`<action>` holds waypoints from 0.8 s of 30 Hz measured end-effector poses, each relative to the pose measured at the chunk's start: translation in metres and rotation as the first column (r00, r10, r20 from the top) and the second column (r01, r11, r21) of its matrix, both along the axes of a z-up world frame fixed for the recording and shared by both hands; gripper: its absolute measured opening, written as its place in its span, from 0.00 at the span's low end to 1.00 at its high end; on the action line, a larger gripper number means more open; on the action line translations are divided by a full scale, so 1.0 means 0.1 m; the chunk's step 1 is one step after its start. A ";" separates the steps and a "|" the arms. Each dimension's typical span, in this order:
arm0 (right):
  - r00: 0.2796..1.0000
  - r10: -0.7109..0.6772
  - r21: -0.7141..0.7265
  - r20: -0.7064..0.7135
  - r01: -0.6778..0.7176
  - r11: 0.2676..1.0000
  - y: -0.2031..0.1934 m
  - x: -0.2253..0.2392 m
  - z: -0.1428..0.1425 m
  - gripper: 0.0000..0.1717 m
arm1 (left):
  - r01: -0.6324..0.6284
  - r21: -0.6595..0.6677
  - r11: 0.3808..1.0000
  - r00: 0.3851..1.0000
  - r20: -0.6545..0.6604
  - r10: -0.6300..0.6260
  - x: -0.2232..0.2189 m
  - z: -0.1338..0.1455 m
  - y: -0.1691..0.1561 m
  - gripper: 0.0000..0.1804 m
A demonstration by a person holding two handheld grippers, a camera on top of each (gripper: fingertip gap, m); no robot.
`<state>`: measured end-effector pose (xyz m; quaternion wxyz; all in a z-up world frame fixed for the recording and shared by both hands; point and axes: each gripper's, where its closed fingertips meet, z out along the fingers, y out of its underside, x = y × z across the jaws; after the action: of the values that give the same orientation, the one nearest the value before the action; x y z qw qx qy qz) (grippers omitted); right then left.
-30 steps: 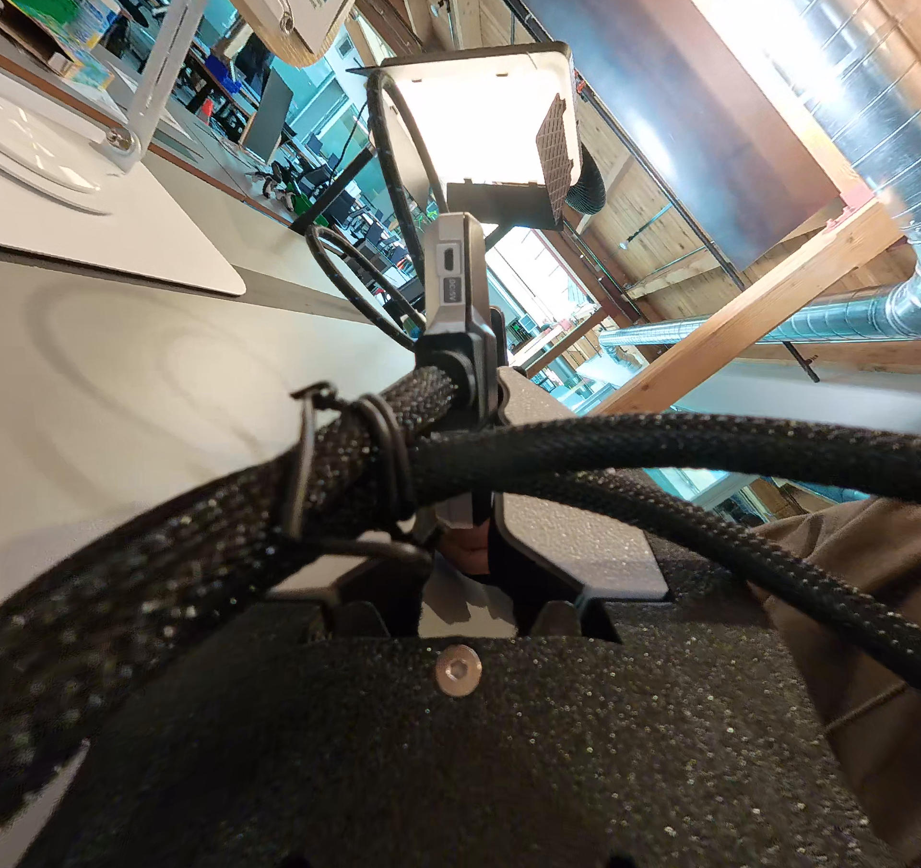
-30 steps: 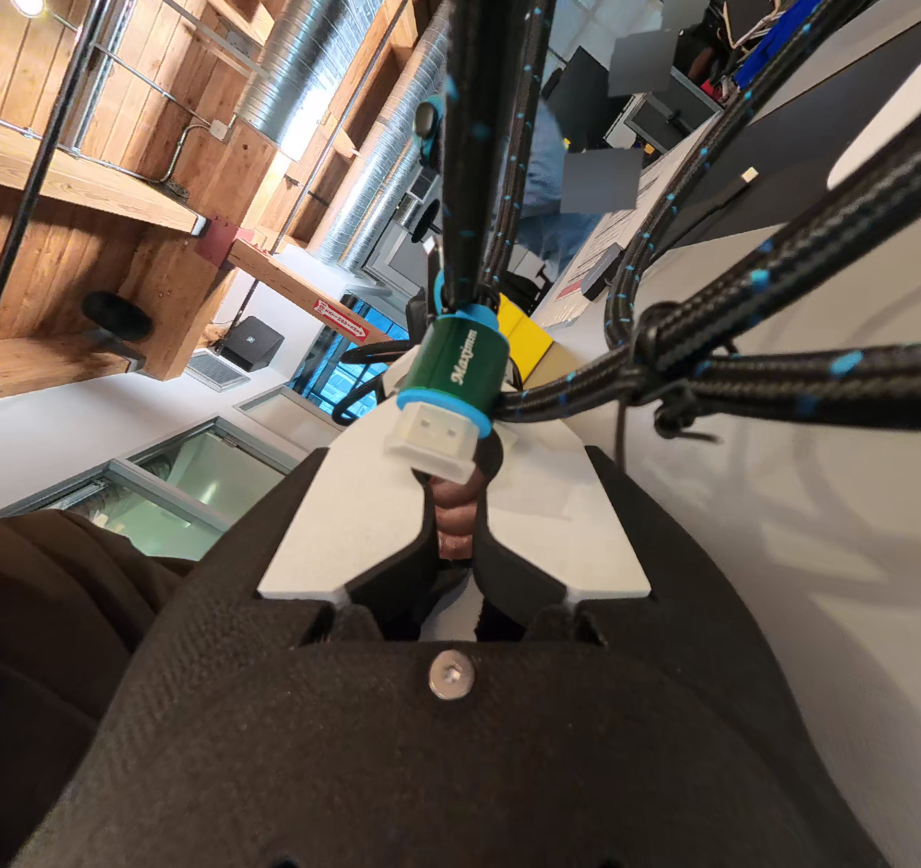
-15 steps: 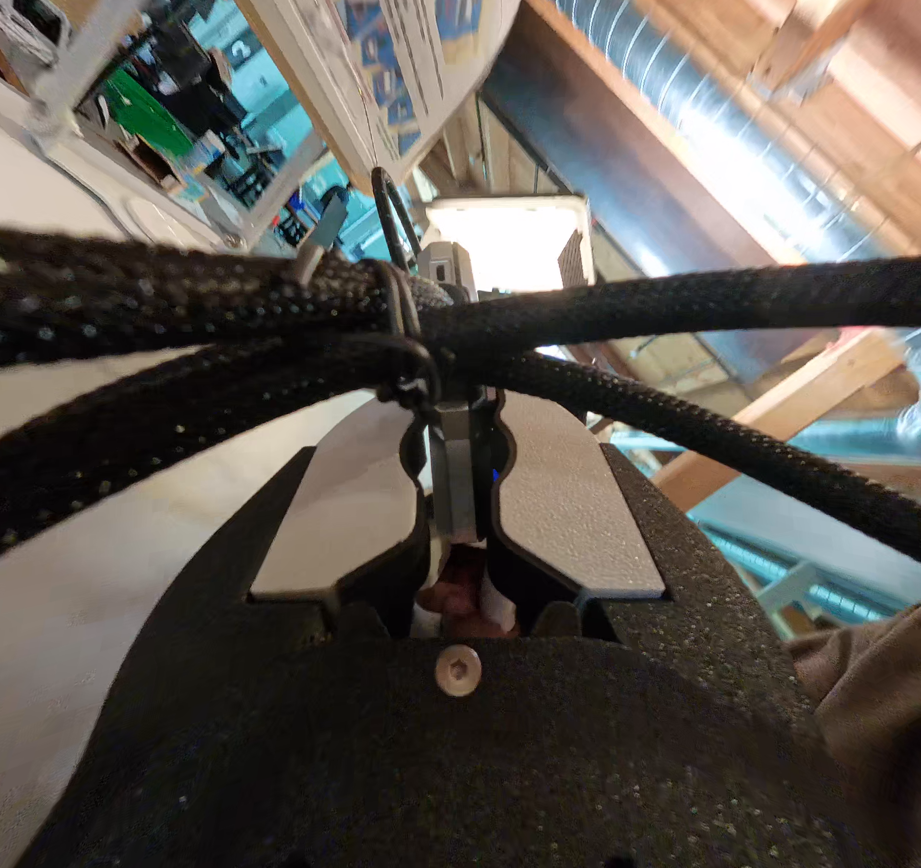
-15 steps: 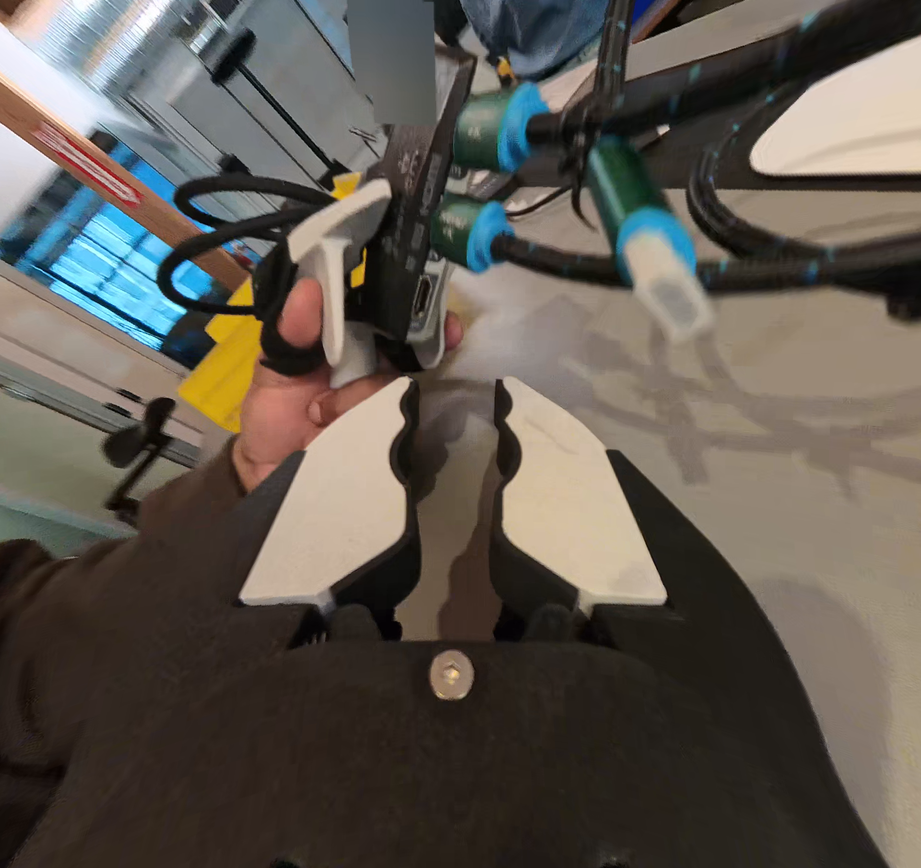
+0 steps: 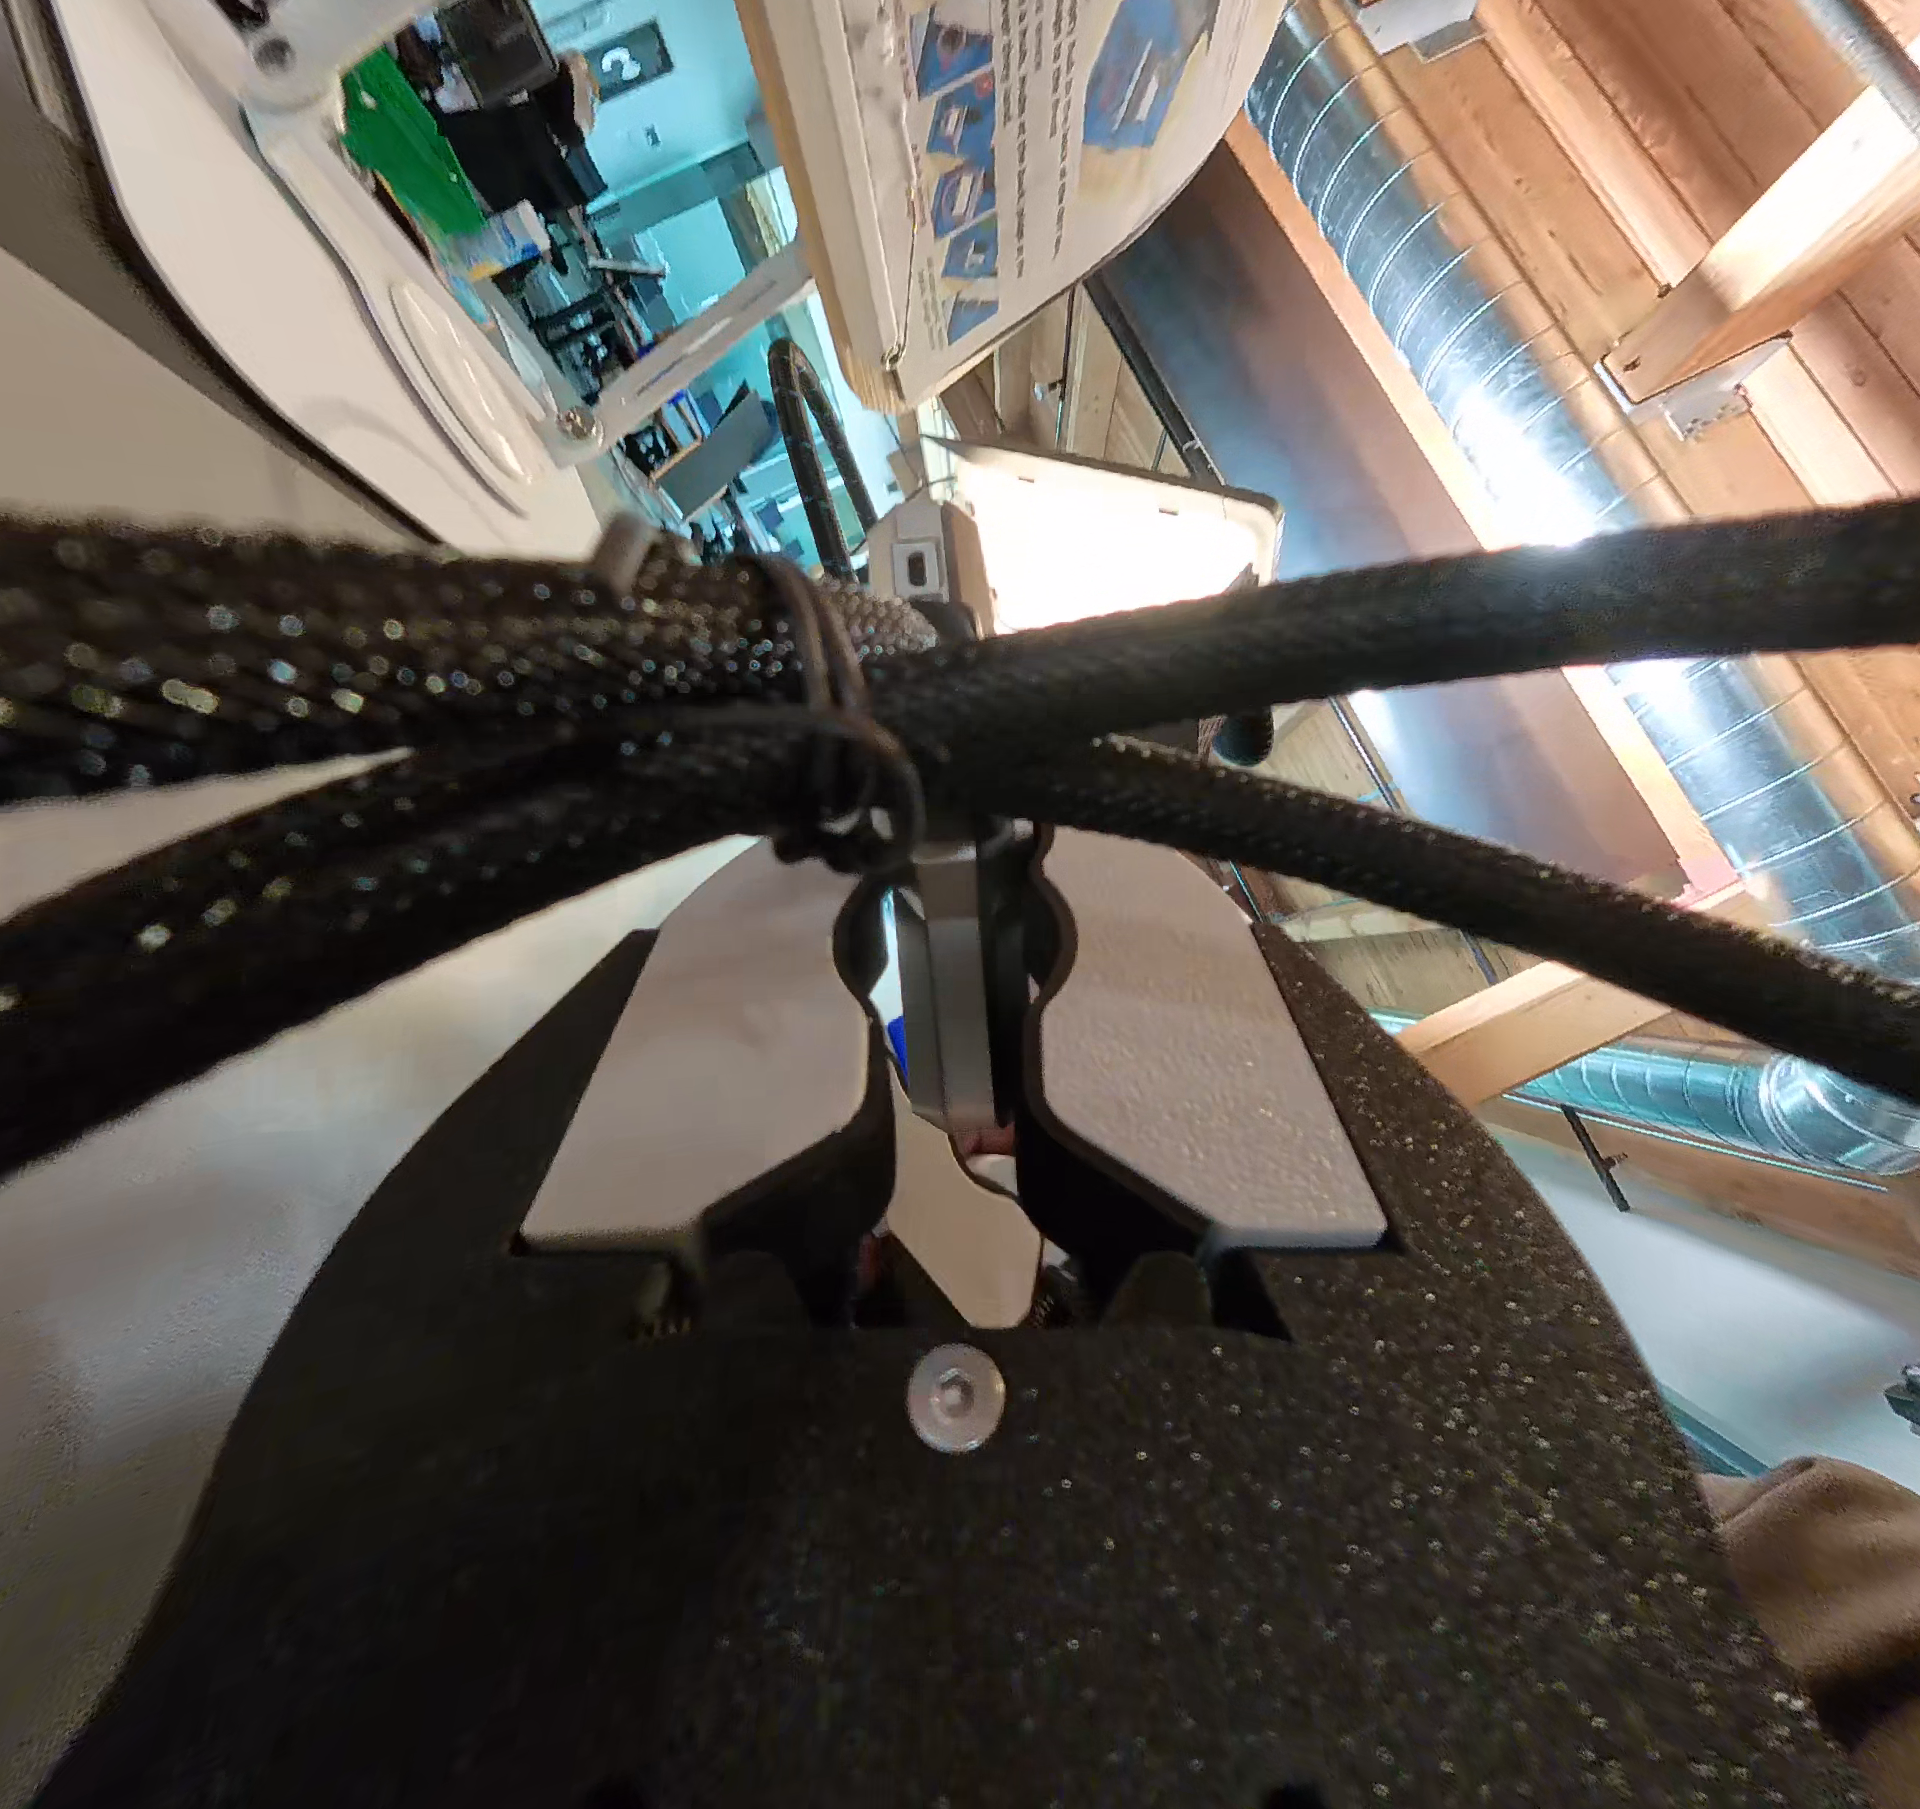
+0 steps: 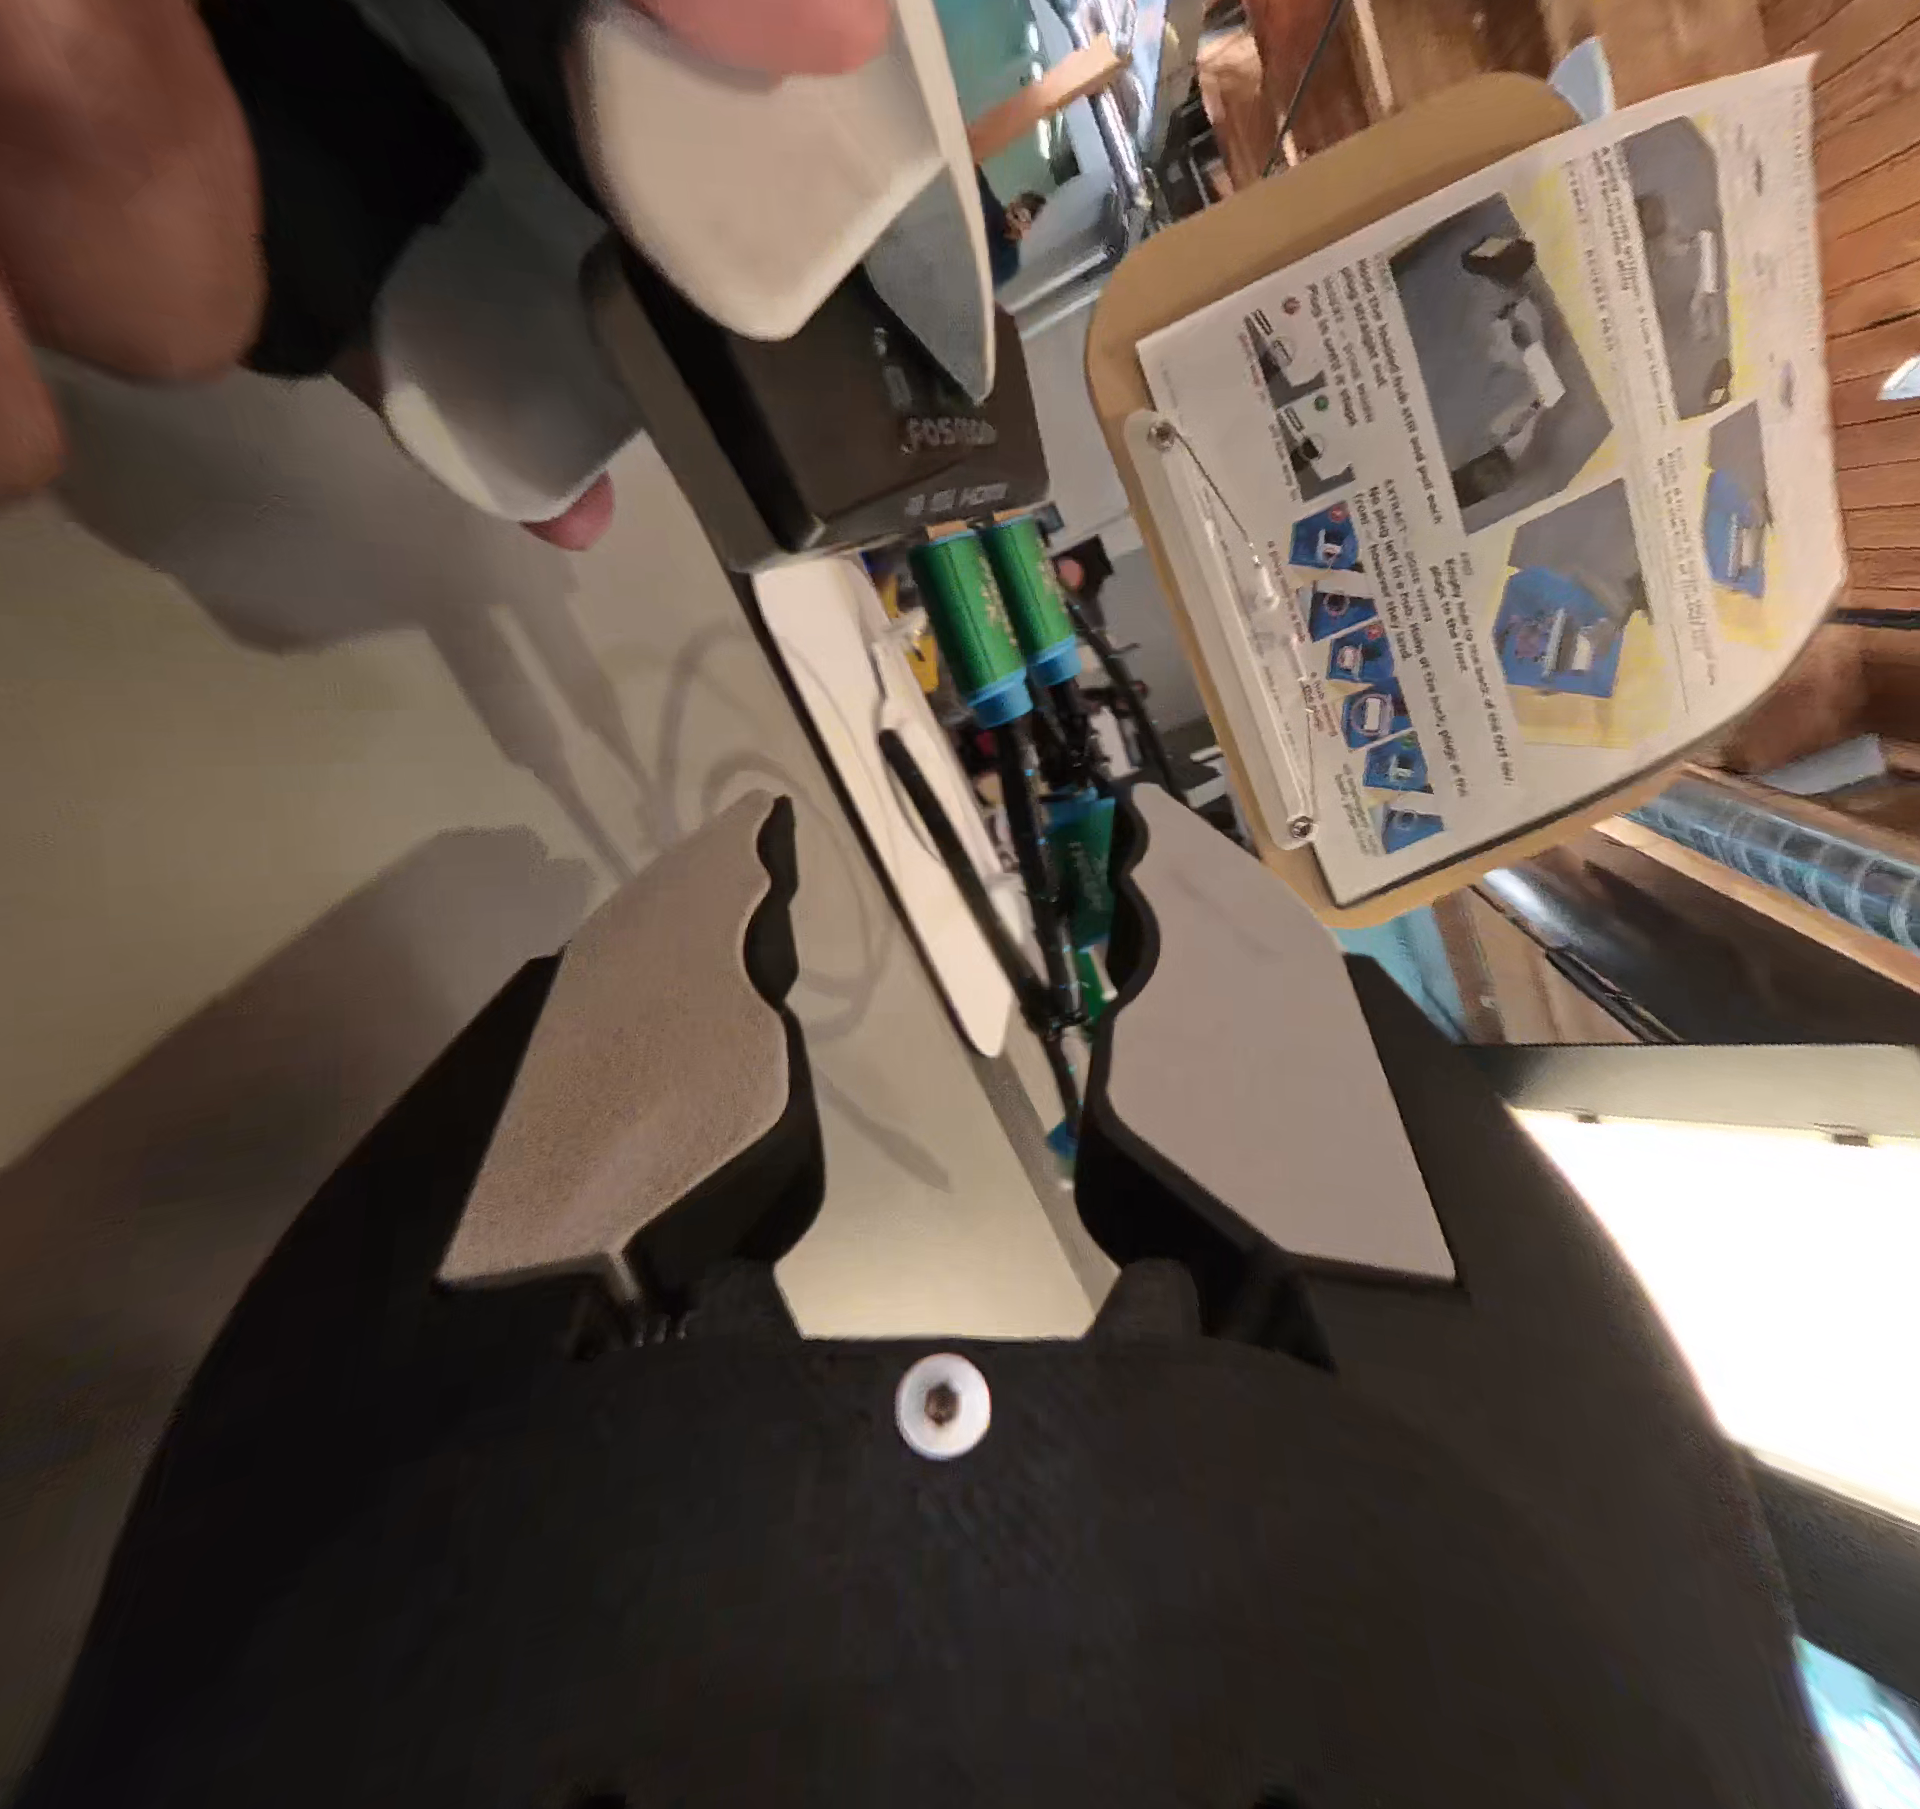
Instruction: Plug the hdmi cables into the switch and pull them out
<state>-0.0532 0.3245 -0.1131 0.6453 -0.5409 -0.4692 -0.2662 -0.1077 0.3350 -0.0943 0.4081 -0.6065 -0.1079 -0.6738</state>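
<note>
left gripper (image 5: 951, 886): clamped on flat dark-grey metal hub (image 5: 951, 1011), as before | right gripper (image 6: 951, 866): now spread wider, bare, beside green plugs (image 6: 987, 606)

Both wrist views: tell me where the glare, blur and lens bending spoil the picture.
Left wrist view: a lit panel behind the braided cables is blown out white; the cables nearest the lens at left are soft; beams and ducts curve from the wide lens. Right wrist view: the hand at top left and the green plugs are smeared; the instruction sheet bows; a white patch burns out at right.
</note>
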 end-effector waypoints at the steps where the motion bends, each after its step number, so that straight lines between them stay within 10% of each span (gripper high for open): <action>1: 1.000 -0.025 0.028 0.020 0.024 0.999 0.02 0.04 0.03 0.35 | 0.016 -0.011 1.000 1.000 -0.007 -0.016 0.04 -0.02 -0.01 0.12; 24: 0.986 -0.151 -0.064 0.075 0.156 0.986 0.21 0.33 -0.15 0.08 | 0.305 -0.154 0.940 0.943 -0.086 -0.320 0.50 -0.23 -0.41 0.19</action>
<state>-0.0204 0.3453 -0.1276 0.5868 -0.5878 -0.4576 -0.3175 -0.0580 0.2940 -0.1174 0.2581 -0.6788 -0.0340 -0.6866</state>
